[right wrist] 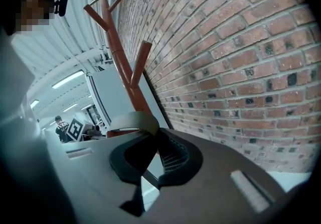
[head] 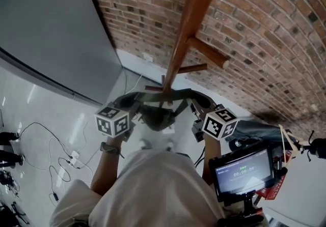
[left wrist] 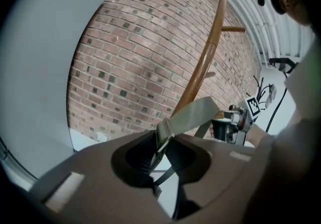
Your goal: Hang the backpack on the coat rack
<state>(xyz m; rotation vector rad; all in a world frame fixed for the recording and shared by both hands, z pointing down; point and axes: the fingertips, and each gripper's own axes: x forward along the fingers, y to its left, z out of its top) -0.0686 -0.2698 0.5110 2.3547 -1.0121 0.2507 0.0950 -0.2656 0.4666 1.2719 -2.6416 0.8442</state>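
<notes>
L gripper [left wrist: 159, 150] clamped on a backpack strap [left wrist: 198, 112]; R gripper [right wrist: 154, 150] shut on other strap [right wrist: 131, 120]. Backpack [head: 155, 117] held btwn both, at coat rack [head: 186, 22] pole, below lowest pegs.

From my end the feed is mostly a red brick wall [head: 265, 32] with grey mortar and a white skirting strip [head: 136, 62] along the bottom. To its left there's a big plain grey panel [head: 46, 27]. The floor [head: 41, 104] is glossy white and bounces the light back. Thin dark cables [head: 51, 142] snake across it to a white power strip [head: 75, 158]. At lower right sits a little lit monitor [head: 243, 171] on a stand. In the right gripper view, strip lights [right wrist: 67, 79] glow on a white ceiling.
</notes>
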